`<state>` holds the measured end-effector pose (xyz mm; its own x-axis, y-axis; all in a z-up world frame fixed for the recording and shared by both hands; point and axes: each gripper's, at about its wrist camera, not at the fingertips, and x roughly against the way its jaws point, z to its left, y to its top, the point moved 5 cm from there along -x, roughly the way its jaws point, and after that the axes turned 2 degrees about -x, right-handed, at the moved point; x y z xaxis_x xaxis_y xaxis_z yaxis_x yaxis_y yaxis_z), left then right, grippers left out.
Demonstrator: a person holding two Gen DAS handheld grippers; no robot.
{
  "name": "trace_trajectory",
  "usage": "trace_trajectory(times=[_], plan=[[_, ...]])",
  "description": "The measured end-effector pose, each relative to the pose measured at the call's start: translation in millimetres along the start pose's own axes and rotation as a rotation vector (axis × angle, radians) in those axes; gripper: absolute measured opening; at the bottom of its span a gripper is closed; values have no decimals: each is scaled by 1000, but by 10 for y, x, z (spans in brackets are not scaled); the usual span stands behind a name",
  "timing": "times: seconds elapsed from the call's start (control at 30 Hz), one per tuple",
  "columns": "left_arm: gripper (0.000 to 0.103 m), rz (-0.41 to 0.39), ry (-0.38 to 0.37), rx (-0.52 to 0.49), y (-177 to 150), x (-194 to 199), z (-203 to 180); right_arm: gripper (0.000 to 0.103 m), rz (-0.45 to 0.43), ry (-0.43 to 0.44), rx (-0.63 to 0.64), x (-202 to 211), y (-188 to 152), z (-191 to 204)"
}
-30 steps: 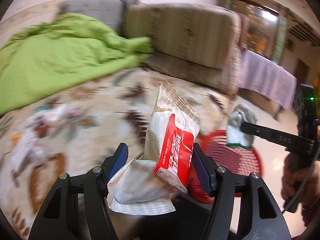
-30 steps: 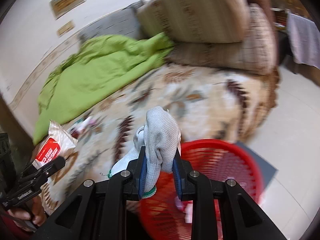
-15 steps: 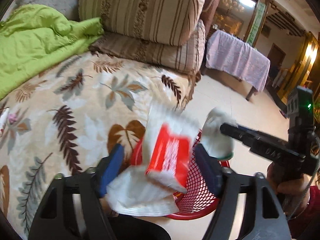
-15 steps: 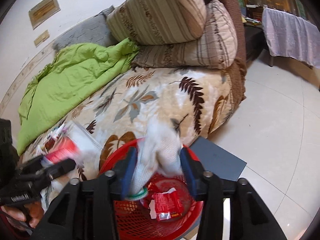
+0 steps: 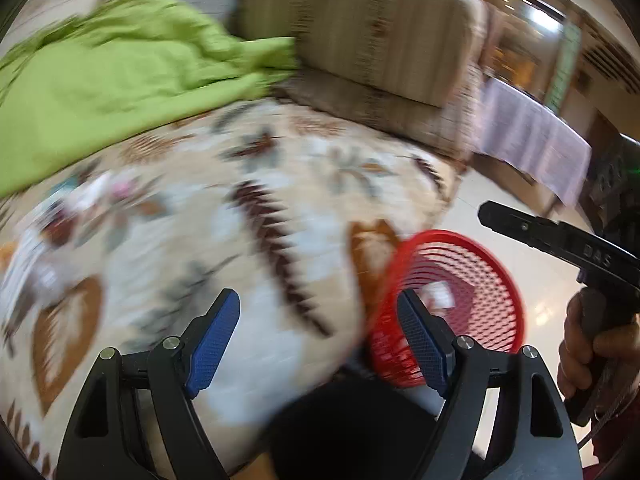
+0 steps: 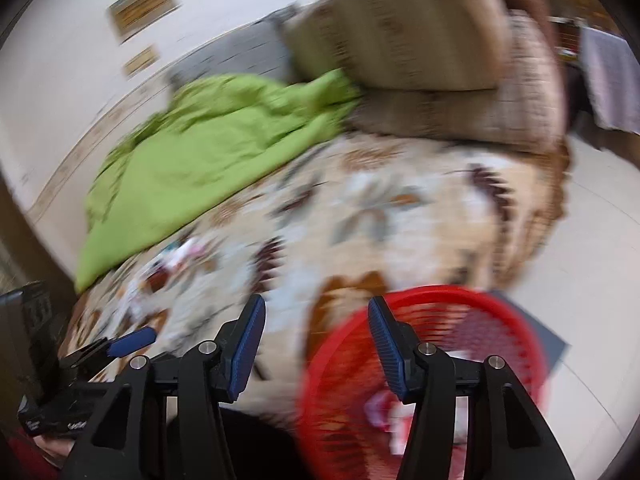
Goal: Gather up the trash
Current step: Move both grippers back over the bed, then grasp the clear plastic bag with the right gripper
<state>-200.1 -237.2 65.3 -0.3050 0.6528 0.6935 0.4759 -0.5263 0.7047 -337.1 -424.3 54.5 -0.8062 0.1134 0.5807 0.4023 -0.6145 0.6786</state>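
Although the left wrist view is smeared by motion blur, the left gripper is seen with its blue-padded fingers spread wide and nothing held between them. Beyond the fingers a leaf-patterned blanket is spread over a bed, with a green quilt bunched at the far left and striped cushions stacked at the far right. Small blurred items of litter are left on the blanket at the left; what they are cannot be told. A red mesh basket is placed on the pale floor beside the near right corner of the bed, just behind the right finger pad. A pale scrap is visible inside it. At the right edge the right gripper is shown side-on, gripped by a hand; from this view its opening cannot be judged.

In the right wrist view, equally blurred, the right gripper is shown with fingers parted and empty. The red mesh basket is located directly below and to the right, and pale and red trash is seen lying in it. The leaf-patterned blanket, green quilt and striped cushions fill the far field. The left gripper is visible at the near left, one blue pad showing.
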Motion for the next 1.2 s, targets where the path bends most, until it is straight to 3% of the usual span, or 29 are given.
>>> trace_trajectory(times=[0.37,0.5,0.7,1.1,1.13,1.17,1.2], plan=[[80,-77,296,249,-387,811,1711,63,156,249,219,-703,-379,1529],[80,-81,377,303,-415,930,2243,64,198,283,297,-919,-496,1895],[80,-62,402,356,-496,905,2657,67,261,322,351,-1295,-529,2268],[80,-82,376,353,-549,989,2895,70,334,305,465,-2477,-549,2996],[80,-81,371,354,-544,984,2919,63,339,310,478,-2558,-583,3033],[80,-79,362,353,-531,973,2937,41,358,324,488,-2617,-640,3047],[80,-78,355,347,-512,959,2951,37,373,333,491,-2638,-670,3050]])
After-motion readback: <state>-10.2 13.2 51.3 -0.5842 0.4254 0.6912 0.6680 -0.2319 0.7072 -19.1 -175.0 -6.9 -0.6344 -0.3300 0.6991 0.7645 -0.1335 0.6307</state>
